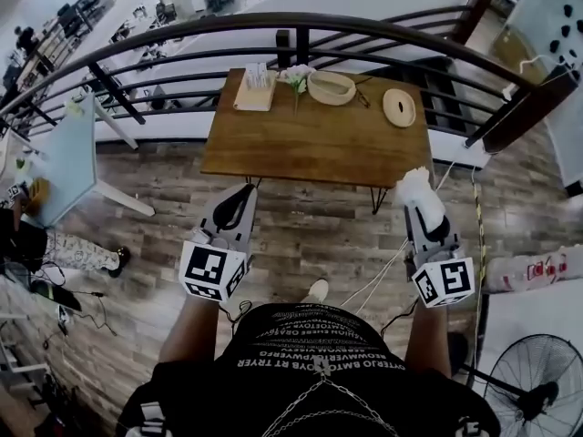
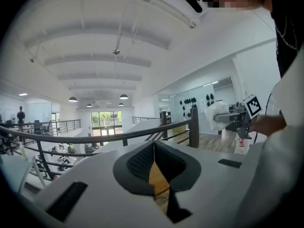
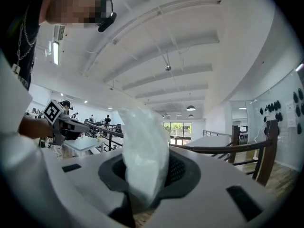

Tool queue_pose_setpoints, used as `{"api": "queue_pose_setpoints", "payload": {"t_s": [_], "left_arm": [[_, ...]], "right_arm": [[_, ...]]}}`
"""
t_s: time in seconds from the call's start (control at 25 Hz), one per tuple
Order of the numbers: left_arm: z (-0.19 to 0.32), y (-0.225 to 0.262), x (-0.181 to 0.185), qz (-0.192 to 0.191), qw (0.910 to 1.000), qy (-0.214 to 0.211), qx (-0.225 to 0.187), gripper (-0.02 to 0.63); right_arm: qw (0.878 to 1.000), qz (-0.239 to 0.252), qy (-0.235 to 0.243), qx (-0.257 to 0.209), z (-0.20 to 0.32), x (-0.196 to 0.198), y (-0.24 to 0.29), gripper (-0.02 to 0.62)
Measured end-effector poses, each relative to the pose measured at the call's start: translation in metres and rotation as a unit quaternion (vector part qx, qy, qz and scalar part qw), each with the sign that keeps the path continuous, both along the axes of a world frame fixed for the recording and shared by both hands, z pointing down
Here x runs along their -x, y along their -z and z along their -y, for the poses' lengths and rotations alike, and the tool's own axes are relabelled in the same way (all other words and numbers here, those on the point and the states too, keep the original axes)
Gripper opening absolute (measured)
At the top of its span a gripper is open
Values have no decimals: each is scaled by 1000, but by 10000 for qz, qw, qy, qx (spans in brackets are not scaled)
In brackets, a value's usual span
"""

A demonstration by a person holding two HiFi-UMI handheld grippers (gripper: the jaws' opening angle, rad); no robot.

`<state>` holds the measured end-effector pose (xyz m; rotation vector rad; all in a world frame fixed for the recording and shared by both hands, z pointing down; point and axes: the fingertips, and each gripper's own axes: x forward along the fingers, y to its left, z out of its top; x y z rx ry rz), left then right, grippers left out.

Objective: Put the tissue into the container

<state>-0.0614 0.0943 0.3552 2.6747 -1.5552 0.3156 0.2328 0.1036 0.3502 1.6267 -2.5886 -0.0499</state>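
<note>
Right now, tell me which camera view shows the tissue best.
The right gripper view: the tissue fills the middle, crumpled and clamped between the jaws. The head view shows it only as a small white tuft at the tip of the right gripper; the left gripper view shows it small and far off at the right.

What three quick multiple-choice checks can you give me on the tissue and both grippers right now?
1. Where is the tissue? A) in the right gripper B) on the table C) in the oval container
2. Its colour? A) blue B) white C) yellow
3. Fingers of the left gripper? A) wide apart B) shut on a tissue C) together, nothing between
Answers: 1 A, it stands between that gripper's fingers; 2 B, white in every view; 3 C, they meet at the tips with nothing held.
</note>
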Motion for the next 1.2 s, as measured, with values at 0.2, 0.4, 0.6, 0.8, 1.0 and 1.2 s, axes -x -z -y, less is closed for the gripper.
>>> {"api": "queue_pose_setpoints", "payload": {"t_s": [0.2,0.4,0.6,0.8,1.0,1.2], "left_arm": [[8,5,-23,203,9997,55,-96,29],[8,7,-41,298,9994,62,-163,29],[13,-1,-35,310,9991,272,-16,29],[22,-7,-22,303,9987,399,93,29],[43,-6,-9,209,9986,471,75,29],[76,-13,-17,45,9995,257,155,29]], "right_arm": [[9999,89,72,-61,13,-23,2,117],[9997,175,138,-49,21,-43,0,117],[9992,163,365,12,36,-38,-5,117],[9987,193,473,73,56,-25,-12,117],[9987,180,469,70,80,-18,-13,117],[9984,117,549,121,100,-5,-13,117]]}}
